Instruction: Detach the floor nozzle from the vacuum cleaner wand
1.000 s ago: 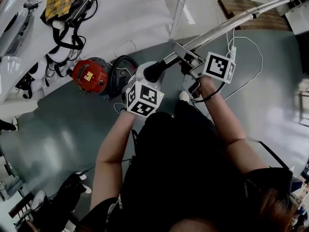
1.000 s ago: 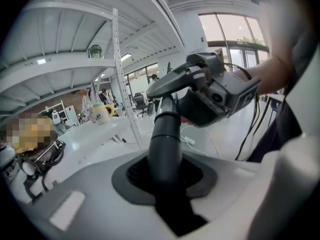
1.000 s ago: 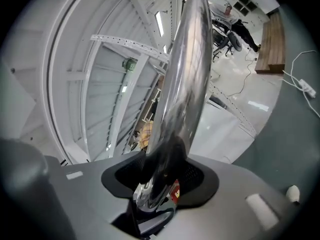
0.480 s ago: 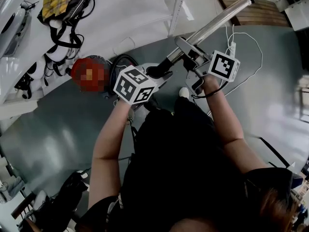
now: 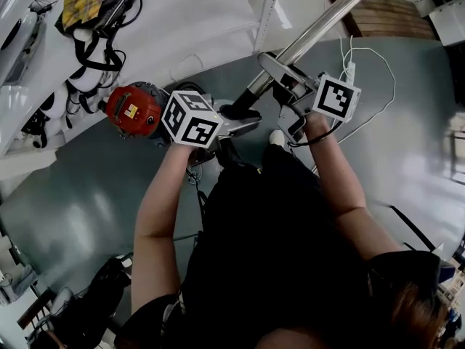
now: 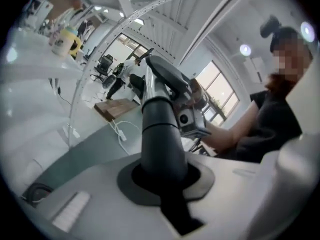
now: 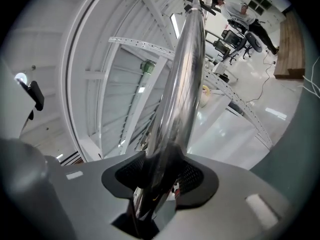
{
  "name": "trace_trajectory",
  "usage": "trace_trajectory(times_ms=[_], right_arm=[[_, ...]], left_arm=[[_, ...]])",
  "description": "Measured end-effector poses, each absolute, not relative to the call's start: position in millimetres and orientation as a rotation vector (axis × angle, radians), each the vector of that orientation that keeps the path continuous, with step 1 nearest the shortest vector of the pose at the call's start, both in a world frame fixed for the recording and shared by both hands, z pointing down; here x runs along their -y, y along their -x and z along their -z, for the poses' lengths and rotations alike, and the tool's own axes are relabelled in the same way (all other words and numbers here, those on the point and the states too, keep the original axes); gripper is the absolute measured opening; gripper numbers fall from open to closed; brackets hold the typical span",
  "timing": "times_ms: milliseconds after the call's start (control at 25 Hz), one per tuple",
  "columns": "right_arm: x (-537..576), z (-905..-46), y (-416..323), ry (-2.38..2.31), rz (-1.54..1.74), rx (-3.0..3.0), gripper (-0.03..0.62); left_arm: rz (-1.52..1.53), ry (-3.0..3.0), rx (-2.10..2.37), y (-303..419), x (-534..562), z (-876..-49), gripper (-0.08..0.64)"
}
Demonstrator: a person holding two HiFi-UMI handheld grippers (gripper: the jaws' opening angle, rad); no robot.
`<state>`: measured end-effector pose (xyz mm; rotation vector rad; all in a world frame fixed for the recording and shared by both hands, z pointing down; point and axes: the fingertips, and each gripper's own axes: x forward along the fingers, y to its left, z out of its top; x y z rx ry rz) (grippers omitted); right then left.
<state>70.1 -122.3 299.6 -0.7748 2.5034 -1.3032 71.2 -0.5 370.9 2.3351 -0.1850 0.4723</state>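
One metal wand (image 7: 187, 69) is clamped by the right gripper (image 7: 159, 186), its dark end (image 6: 159, 129) pinched by the left gripper (image 6: 165, 181), whose jaws have just been closing.

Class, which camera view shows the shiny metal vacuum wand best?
The head view: the wand runs in full sight diagonally to the picture's top edge. The right gripper view shows only a short, close stretch clamped between the jaws. The left gripper view shows mostly a dark tube, with little metal behind it.
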Motion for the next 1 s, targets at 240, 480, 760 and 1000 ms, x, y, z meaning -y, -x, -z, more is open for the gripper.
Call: trace_trajectory(times_ms=[240, 480, 760, 1000], right_arm=[[116.0, -302.2, -60.6, 0.750, 1.338, -2.523, 0.176], [109.8, -296.6, -63.3, 0.688, 1.292, -2.604, 0.186], [110.4, -292.2, -64.9, 0.653, 1.317, -2.587, 0.194], [108.8, -291.1, -65.8, 0.645, 1.314, -2.595, 0.204]], left_arm=[[-0.670, -2.459, 0.413, -55.1, 6.5, -388.3, 0.040], [-0.605, -2.425, 0.333, -62.6, -2.4, -377.6, 0.052], [-0.546, -2.501, 0.351, -53.8, 3.9, -357.7, 0.161], [-0.659, -2.559, 0.420, -39.3, 7.3, -343.3, 0.179]])
